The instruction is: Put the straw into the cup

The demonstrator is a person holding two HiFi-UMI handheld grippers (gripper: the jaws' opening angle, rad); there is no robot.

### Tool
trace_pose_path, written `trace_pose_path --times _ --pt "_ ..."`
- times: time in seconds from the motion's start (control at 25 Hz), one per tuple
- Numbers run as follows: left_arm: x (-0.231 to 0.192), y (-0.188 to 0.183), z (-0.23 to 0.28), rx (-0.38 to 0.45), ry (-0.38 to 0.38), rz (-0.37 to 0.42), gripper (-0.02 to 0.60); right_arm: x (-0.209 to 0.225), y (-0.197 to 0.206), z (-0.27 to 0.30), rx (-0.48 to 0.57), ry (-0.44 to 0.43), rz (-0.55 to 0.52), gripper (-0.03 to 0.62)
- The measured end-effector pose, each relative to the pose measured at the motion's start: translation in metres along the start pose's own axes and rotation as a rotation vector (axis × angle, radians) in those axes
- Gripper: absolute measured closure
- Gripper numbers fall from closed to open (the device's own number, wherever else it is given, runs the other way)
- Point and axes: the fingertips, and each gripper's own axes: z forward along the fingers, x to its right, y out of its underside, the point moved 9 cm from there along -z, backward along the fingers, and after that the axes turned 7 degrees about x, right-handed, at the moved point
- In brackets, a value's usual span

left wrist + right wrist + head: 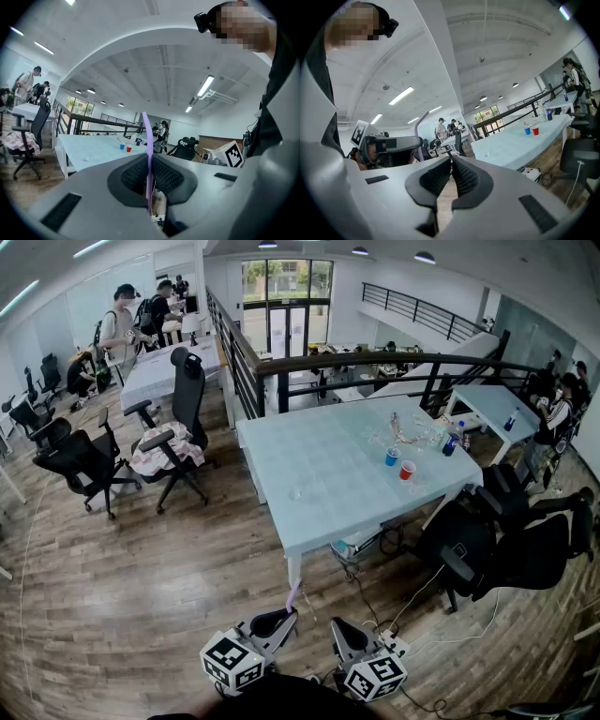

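At the bottom of the head view, two grippers are held low over the wood floor [141, 615], short of the near corner of a pale blue table [319, 493]. Left gripper [284, 617]: the jaws are closed on a purple straw [293, 596]. The left gripper view shows the straw pinched between the ribbed black pads. It stands roughly upright, its lower end below the pads and most of its length rising clear above them. In the right gripper view the straw's top end bends over. Right gripper [343, 632]: it sits just beside the left one. Its jaws are drawn together, the pads meeting at their tips with nothing between them. Blue cup [392, 457] and red cup [407, 470]: both stand upright, just beside each other, on the far right part of the table, near a dark bottle [451, 443] and some clear items. They are well apart from the straw and from both grippers. A small clear item [296, 493] sits alone nearer the table's middle. Surroundings: black office chairs [178, 418] stand left and right of the table, and one of them has cloth draped on its seat. A black railing [375, 367] runs behind the table. People stand or sit at other tables at the far left and far right.
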Motion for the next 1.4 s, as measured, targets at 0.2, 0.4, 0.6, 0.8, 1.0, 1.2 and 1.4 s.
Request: trace_pose_path --times 0.2,0.4,0.6,0.8,1.0,1.2,1.4 --pt "-0.02 -0.002 -0.012 0.006 -0.031 -0.034 0.545 -0.01 -0.002 0.021 -0.011 -0.021 -0.005 0.557" --pt "-0.036 -0.009 -0.019 0.024 -0.033 -0.023 0.545 -0.019 -0.001 0.04 -0.026 -0.034 -0.02 0.557" --pt "-0.057 -0.018 -0.025 0.037 -0.024 -0.025 0.545 -0.03 -0.007 0.059 0.007 -0.038 -0.038 0.556" --pt "-0.079 -0.022 -0.031 0.05 0.002 -0.03 0.545 -0.039 -0.006 0.077 0.009 0.006 -0.054 0.556" --pt "-0.114 -0.026 -0.046 0.061 0.013 -0.045 0.545 -0.057 0.002 0.107 -0.001 0.027 -0.06 0.556" --pt "-0.146 -0.018 -0.067 0.051 0.032 -0.063 0.545 -0.08 0.021 0.129 -0.049 0.061 -0.058 0.556" --pt "-0.176 -0.009 -0.082 0.046 0.038 -0.107 0.545 -0.096 0.034 0.144 -0.096 0.086 -0.062 0.556"
